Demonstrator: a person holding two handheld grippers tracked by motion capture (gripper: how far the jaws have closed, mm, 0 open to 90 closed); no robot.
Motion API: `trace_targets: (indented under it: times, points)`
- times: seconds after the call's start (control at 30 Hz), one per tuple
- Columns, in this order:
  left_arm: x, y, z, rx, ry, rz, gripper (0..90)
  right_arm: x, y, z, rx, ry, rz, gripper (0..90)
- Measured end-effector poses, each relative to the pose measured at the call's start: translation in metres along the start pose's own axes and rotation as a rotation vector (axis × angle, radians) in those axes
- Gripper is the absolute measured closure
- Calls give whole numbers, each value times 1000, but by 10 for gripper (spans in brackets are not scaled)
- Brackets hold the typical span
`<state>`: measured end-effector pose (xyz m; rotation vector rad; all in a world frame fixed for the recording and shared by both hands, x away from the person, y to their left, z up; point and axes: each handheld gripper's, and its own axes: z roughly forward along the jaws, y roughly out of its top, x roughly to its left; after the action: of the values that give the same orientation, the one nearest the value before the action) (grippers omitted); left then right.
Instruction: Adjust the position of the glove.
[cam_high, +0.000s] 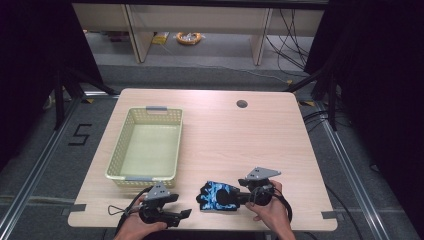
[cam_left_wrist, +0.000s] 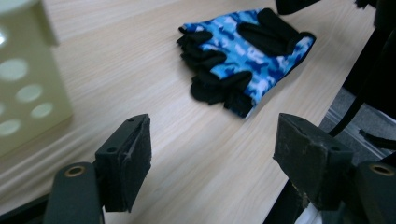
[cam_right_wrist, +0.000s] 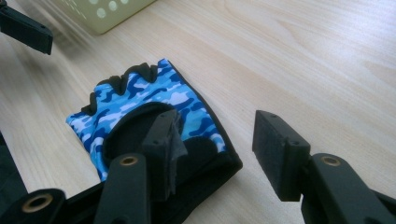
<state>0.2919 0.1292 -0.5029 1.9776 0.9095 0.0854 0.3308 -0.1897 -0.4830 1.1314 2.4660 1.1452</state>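
Note:
A blue camouflage fingerless glove (cam_high: 214, 195) (cam_left_wrist: 247, 51) (cam_right_wrist: 140, 100) with black palm pads lies flat on the wooden table (cam_high: 240, 140) near its front edge. My right gripper (cam_high: 231, 197) (cam_right_wrist: 217, 126) is at the glove's right end, open; one jaw hangs over the glove's black cuff and the other over bare wood, and neither pad presses on it. My left gripper (cam_high: 185, 214) (cam_left_wrist: 212, 140) rests left of the glove, open with only tabletop between its jaws. One of its jaws (cam_right_wrist: 28, 30) shows at the upper left in the right gripper view.
A pale yellow perforated basket (cam_high: 145, 178) (cam_left_wrist: 28, 88) (cam_right_wrist: 107, 14) stands on the left half of the table, behind my left gripper. A round cable hole (cam_high: 242, 104) sits near the far edge. Bare wood stretches across the right and middle.

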Motion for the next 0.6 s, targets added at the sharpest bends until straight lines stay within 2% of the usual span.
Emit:
trace_targets:
  times: [0.07,0.13,0.2,0.33,0.4,0.43,0.47,0.53,0.57,0.6]
  points:
    - [-1,6,5,11,-4,8,271,-2,0,2,6,0,-2,511]
    - [-2,8,9,1,1,0,271,-3,-1,4,14,8,11,512]
    - [-5,15,19,4,-5,1,271,-3,-1,6,20,23,18,512]
    - [-6,21,28,10,-4,1,272,-3,-1,9,15,9,12,512]
    - [-7,24,33,23,4,-2,273,-4,-1,13,15,13,26,511]
    - [-7,26,39,37,6,7,273,-4,-1,13,35,18,32,511]
    - [-7,27,42,30,7,0,273,-4,-1,14,43,19,33,512]
    - [-7,27,44,36,3,-4,275,-4,-1,15,42,17,27,512]
    - [-8,28,49,49,22,0,276,-5,-2,18,58,15,18,514]
    - [-8,28,49,49,22,0,277,-6,-3,21,44,10,6,515]
